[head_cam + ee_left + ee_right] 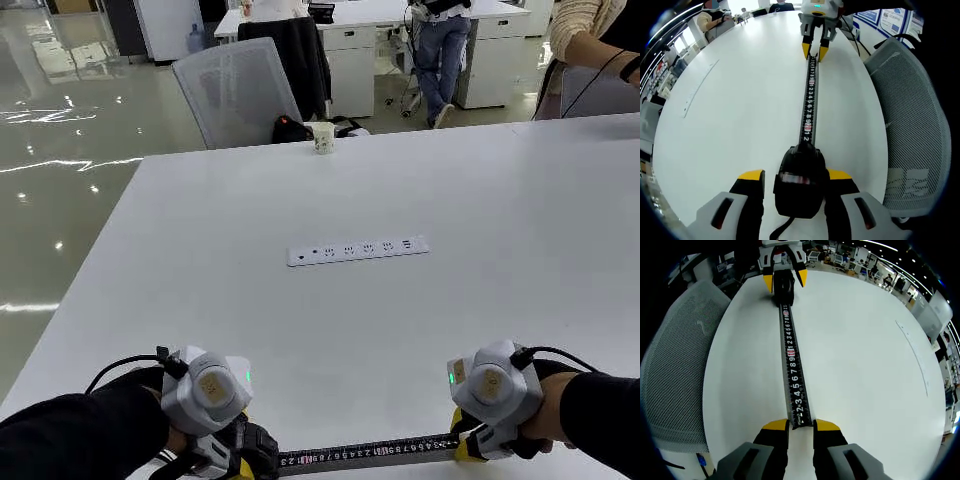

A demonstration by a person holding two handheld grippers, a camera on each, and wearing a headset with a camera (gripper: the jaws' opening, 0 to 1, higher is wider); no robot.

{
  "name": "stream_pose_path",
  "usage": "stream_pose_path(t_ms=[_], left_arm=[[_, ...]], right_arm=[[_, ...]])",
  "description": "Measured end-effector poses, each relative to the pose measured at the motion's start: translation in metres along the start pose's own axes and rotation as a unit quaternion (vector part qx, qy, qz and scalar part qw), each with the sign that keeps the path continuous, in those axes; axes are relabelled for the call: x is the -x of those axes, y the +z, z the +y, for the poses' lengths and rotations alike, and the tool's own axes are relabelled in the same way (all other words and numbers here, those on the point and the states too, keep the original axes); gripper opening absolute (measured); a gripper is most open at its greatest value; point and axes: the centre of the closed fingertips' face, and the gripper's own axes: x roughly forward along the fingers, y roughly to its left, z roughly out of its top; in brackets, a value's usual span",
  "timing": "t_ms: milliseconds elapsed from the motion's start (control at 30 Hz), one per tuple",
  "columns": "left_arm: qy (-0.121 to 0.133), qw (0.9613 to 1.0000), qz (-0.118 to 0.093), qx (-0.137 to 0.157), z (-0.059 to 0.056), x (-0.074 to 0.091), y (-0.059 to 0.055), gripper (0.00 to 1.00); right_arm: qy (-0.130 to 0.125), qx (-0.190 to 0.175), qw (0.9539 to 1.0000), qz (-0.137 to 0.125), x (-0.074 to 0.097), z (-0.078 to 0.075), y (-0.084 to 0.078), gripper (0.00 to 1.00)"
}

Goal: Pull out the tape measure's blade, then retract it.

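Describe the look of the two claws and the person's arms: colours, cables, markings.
The left claw and right claw match: pale grey rounded housings, two grey jaws with yellow tips, a small green light and a tan patch on top. A black cable leaves each housing. Both arms wear black sleeves.

tape case (256,450) L, blade (370,454) R, pwr strip (358,250) behind, cup (323,137) far edge
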Motion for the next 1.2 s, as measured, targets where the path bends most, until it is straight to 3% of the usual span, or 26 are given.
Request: stream_pose_path(t_ms=[333,500,633,700,800,867,967,1100,1200], left_arm=[[-0.015,0.9998,0.0,0.012,-0.005,0.005,-0.003,0.58],[-0.017,0.9984,-0.017,0.051,-0.008,0.007,-0.002,0.61],[-0.014,0.9966,-0.029,0.076,-0.007,0.009,-0.002,0.67],[-0.026,0.9941,-0.045,0.095,-0.013,0.01,0.0,0.72],[-0.017,0.9945,-0.042,0.095,-0.014,0.01,-0.004,0.77],[-0.018,0.9906,-0.061,0.121,-0.016,0.009,-0.001,0.82],[-0.018,0.9852,-0.074,0.154,-0.016,0.009,-0.003,0.89],[-0.001,0.9792,-0.085,0.184,-0.013,0.009,-0.012,0.98],[0.01,0.9768,-0.09,0.194,-0.013,0.01,-0.018,0.99]], right_arm=[[0.01,0.022,0.9996,0.012,0.003,0.009,-0.003,0.26],[0.013,0.019,0.9997,0.011,0.006,0.012,-0.003,0.31],[0.008,-0.001,1.0,0.005,0.009,0.01,-0.004,0.35],[0.003,-0.009,1.0,0.0,0.011,0.009,-0.005,0.35],[-0.01,-0.039,0.9991,-0.014,0.012,0.007,-0.005,0.38],[-0.019,-0.053,0.9982,-0.021,0.013,0.006,-0.007,0.4],[-0.043,-0.076,0.9955,-0.037,0.016,0.005,-0.008,0.5],[-0.054,-0.093,0.993,-0.049,0.018,0.01,-0.015,0.58],[-0.063,-0.105,0.9909,-0.056,0.02,0.013,-0.02,0.66]])
